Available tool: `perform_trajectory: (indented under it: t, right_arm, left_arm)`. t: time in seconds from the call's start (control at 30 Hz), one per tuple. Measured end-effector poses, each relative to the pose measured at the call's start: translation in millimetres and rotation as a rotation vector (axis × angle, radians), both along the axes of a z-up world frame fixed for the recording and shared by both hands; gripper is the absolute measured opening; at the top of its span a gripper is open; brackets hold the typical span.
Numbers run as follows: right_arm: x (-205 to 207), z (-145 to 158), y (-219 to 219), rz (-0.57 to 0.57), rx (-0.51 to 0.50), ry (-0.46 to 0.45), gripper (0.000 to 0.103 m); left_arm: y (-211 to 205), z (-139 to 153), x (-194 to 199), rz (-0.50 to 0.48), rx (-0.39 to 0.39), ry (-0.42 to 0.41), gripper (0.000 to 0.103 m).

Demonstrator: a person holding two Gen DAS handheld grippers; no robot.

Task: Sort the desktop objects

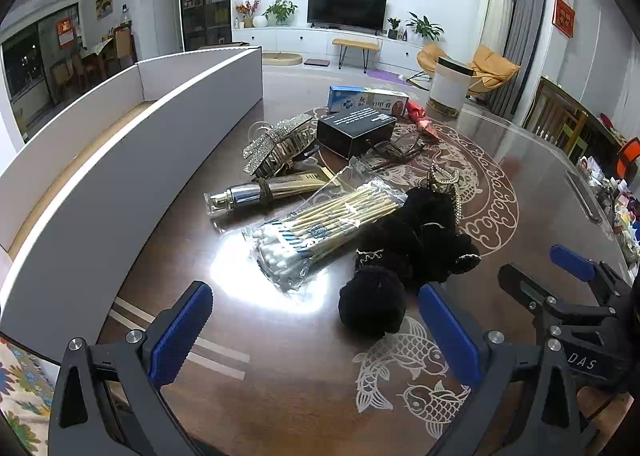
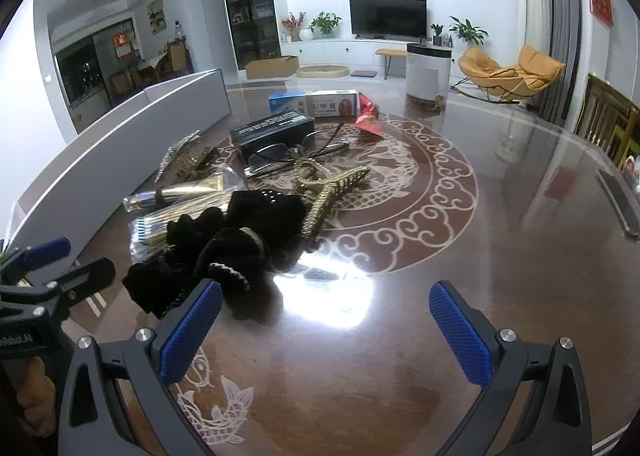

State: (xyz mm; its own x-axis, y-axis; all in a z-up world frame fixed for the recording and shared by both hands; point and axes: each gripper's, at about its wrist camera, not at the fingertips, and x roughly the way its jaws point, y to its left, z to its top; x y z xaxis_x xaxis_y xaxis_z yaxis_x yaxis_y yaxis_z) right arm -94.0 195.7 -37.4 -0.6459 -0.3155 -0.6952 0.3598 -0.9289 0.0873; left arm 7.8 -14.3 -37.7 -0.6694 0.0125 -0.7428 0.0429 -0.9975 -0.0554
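A pile of small things lies on the dark glossy table (image 1: pixel 280 336): a bag of cotton swabs (image 1: pixel 320 232), black scrunchies (image 1: pixel 400 256), a silver tube (image 1: pixel 260 191), a glittery clip (image 1: pixel 280 143), a black box (image 1: pixel 356 129) and a blue-white box (image 1: pixel 368 99). My left gripper (image 1: pixel 316 332) hovers open just in front of the swabs and scrunchies, with nothing between its fingers. My right gripper (image 2: pixel 326 332) is open too, over bare table right of the scrunchies (image 2: pixel 228 240). A gold claw clip (image 2: pixel 328 191) and glasses (image 2: pixel 288 153) lie behind them.
A long white divided box (image 1: pixel 120 135) stands along the left of the pile. A red packet (image 2: pixel 368 115) lies by the blue-white box (image 2: pixel 312 101). A white cylinder (image 2: pixel 426 75) stands at the far edge. A phone (image 2: pixel 620 199) lies at the right edge.
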Motion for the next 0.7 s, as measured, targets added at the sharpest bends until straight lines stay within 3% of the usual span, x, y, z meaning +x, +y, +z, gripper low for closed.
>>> perform_trajectory:
  t: [0.2, 0.7]
  right_arm:
    - [5, -1, -9, 0.017, 0.018, 0.005, 0.103]
    - [6, -2, -18, 0.038, 0.037, 0.003, 0.103]
  left_arm:
    - [10, 2, 3, -0.026, -0.047, 0.027, 0.103]
    - [5, 1, 4, -0.014, -0.026, 0.033, 0.103]
